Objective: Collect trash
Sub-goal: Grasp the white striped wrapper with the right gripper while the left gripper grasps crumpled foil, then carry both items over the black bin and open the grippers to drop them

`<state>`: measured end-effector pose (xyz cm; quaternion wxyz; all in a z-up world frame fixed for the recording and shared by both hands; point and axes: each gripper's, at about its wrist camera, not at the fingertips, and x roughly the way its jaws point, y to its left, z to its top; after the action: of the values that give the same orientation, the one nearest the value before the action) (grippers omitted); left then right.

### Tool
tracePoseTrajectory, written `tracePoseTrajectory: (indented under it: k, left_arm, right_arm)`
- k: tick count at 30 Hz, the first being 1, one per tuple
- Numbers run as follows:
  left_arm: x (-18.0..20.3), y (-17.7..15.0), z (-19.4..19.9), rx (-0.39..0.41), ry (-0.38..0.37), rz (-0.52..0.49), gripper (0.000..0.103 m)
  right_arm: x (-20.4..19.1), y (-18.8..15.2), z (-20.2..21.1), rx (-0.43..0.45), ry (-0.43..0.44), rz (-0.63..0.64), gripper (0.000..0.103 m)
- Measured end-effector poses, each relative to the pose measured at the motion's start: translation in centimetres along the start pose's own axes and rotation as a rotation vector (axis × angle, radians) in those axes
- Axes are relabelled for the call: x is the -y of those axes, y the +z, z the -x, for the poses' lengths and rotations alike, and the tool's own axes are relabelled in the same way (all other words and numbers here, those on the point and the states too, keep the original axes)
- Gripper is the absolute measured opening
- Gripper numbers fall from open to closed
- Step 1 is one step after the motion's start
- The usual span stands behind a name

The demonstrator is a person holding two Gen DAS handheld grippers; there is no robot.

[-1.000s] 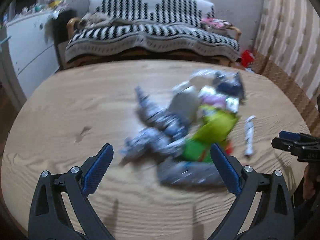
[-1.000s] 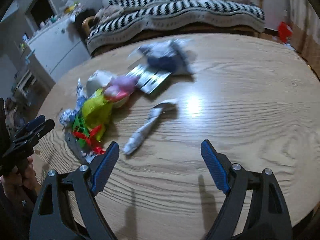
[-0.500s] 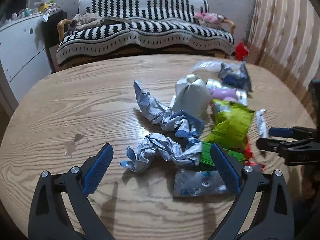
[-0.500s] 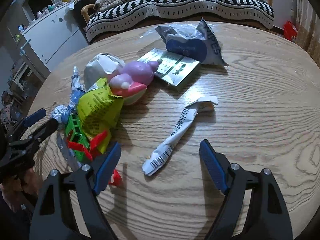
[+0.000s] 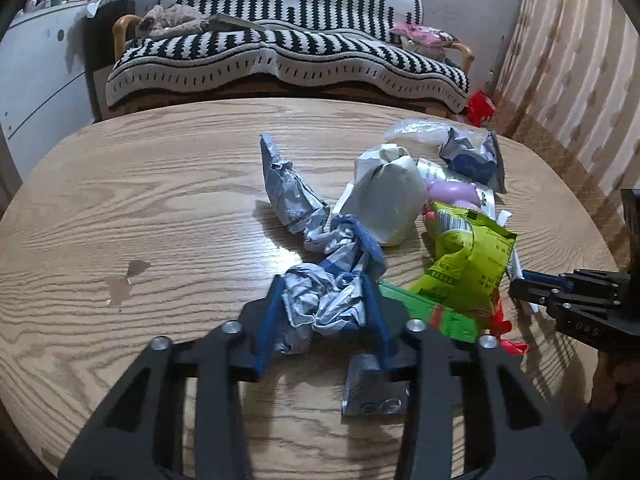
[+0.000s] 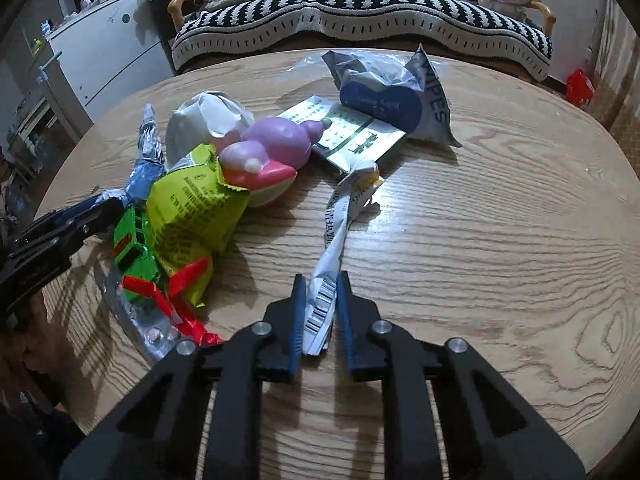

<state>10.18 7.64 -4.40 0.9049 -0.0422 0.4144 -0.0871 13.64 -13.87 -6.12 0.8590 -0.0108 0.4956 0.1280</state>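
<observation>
On the wooden table (image 6: pixel 500 220), the right claw (image 6: pixel 322 312) is closing on the near end of a long twisted wrapper (image 6: pixel 340 220) running away from it, while the left claw (image 5: pixel 320 312) closes around crumpled foil (image 5: pixel 324 300).

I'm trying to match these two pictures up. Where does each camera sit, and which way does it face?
Left wrist: on the left hand-held gripper, angled down over the wooden table toward the striped sofa; its jaws are closing around a crumpled silver-blue wrapper; the right hand-held gripper shows at the right edge.
Right wrist: on the right hand-held gripper, facing likewise; its jaws are closing on a twisted white wrapper; the left gripper shows at the left edge.
Shared: sofa, table, yellow-green packet, pink toy.
</observation>
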Motion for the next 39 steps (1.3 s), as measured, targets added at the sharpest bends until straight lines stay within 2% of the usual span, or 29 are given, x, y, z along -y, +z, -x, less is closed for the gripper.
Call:
tracePoseTrajectory:
  k: [4, 12, 18, 21, 26, 30, 39]
  left_arm:
    - [-0.1, 0.1, 0.7, 0.016, 0.006, 0.024, 0.031]
    - [-0.5, 0.8, 2.9, 0.071, 0.012, 0.058, 0.031]
    - [1.1, 1.3, 3.6, 0.082, 0.002, 0.044, 0.031]
    - [3.2, 1.7, 3.9, 0.093, -0.021, 0.019, 0.031]
    - [9.0, 2.6, 3.5, 0.097, -0.075, -0.05, 0.031]
    - [15.9, 3.1, 3.1, 0.1, -0.145, -0.131, 0.031]
    - [31.9, 1.2, 1.2, 0.059, -0.304, -0.334, 0.031]
  right_arm:
    - [-0.1, -0.3, 0.8, 0.027, -0.009, 0.004, 0.013]
    - [0.7, -0.4, 2.3, 0.058, 0.005, -0.01, 0.013]
    - [2.7, -1.2, 4.3, 0.086, -0.008, -0.034, 0.013]
    - [4.8, -2.0, 5.9, 0.105, -0.029, -0.067, 0.013]
    - [10.4, -4.2, 9.2, 0.134, -0.08, -0.149, 0.013]
    - [15.5, -6.7, 12.0, 0.159, -0.128, -0.229, 0.013]
    - [28.8, -15.8, 19.5, 0.208, -0.269, -0.453, 0.013]
